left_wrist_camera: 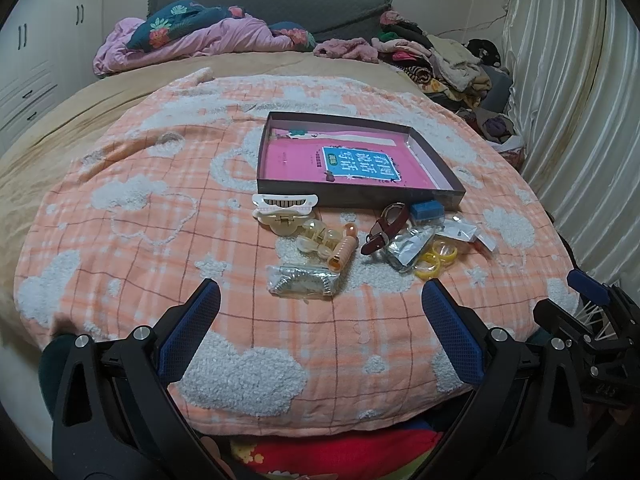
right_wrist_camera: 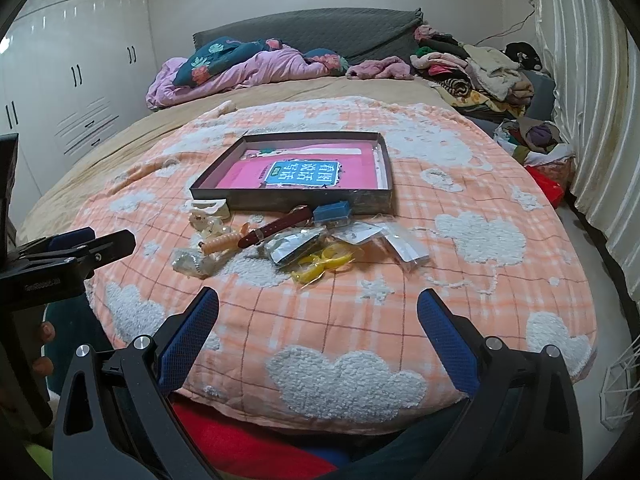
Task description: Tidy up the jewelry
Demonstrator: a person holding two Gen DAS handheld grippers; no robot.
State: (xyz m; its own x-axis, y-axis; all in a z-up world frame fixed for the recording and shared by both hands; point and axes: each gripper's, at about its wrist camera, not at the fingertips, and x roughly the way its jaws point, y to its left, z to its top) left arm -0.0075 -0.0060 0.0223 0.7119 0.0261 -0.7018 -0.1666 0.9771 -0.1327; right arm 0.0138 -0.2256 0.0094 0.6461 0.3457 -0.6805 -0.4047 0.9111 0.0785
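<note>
A shallow dark box (left_wrist_camera: pixel 436 194) (right_wrist_camera: pixel 288 202) with a pink book (left_wrist_camera: pixel 304 162) (right_wrist_camera: pixel 248 172) inside lies on the peach blanket. In front of it is a loose pile: white and cream hair clips (left_wrist_camera: pixel 280 206) (right_wrist_camera: pixel 208 214), an orange spiral tie (left_wrist_camera: pixel 342 254) (right_wrist_camera: pixel 222 242), a bagged silver piece (left_wrist_camera: pixel 302 282) (right_wrist_camera: pixel 192 262), a maroon strap (left_wrist_camera: pixel 382 230) (right_wrist_camera: pixel 276 226), a blue case (left_wrist_camera: pixel 426 210) (right_wrist_camera: pixel 332 212), yellow rings (left_wrist_camera: pixel 436 258) (right_wrist_camera: pixel 320 264) and small packets (left_wrist_camera: pixel 460 232) (right_wrist_camera: pixel 404 246). My left gripper (left_wrist_camera: pixel 320 300) and right gripper (right_wrist_camera: pixel 318 300) are open and empty, short of the pile.
The peach cloud-patterned blanket (left_wrist_camera: pixel 160 216) (right_wrist_camera: pixel 480 280) covers a bed. Bedding (left_wrist_camera: pixel 192 40) and piled clothes (left_wrist_camera: pixel 440 60) lie at the far end. A curtain (left_wrist_camera: pixel 560 120) hangs on the right, wardrobes (right_wrist_camera: pixel 72 80) on the left. Each gripper shows in the other's view (left_wrist_camera: pixel 592 320) (right_wrist_camera: pixel 72 252).
</note>
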